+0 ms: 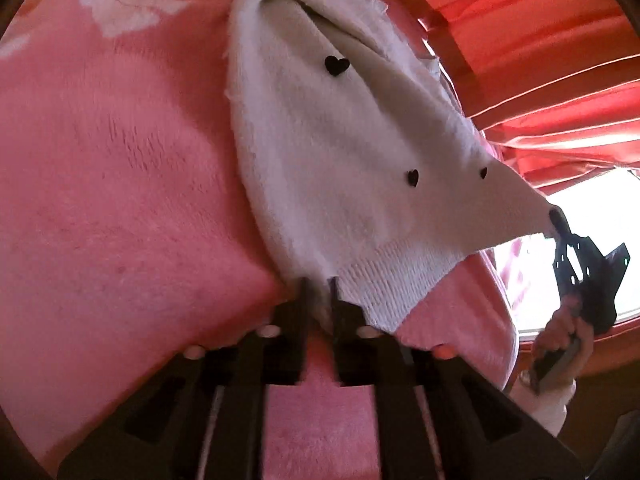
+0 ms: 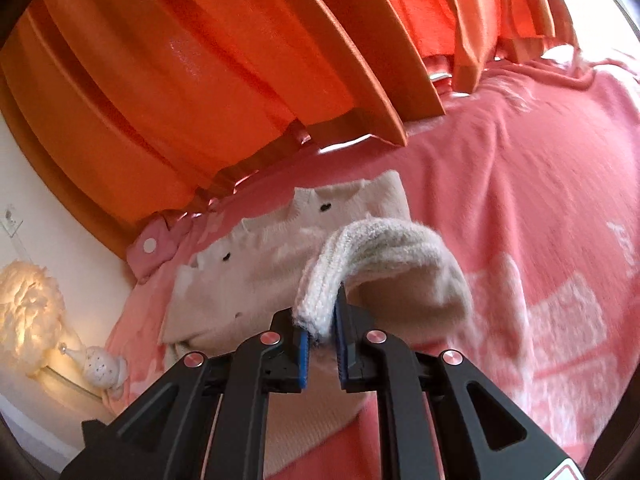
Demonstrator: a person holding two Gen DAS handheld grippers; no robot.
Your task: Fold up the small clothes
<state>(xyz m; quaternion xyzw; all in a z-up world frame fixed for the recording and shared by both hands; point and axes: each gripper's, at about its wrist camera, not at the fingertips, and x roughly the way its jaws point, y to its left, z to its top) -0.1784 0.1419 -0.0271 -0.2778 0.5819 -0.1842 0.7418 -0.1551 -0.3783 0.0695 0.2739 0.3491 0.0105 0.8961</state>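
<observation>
On the pink blanket [image 2: 520, 200] lay the cream sweater [image 1: 340, 160]; left gripper [image 1: 319, 292] slightly parted at its hem, right gripper [image 2: 322, 320] clamped its ribbed edge

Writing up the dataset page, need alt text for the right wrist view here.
The right gripper pinches the ribbed hem of a cream sweater with small black hearts, lifting it off a pink blanket. Orange curtains hang behind the bed, and a lit lamp glows at the left.
</observation>
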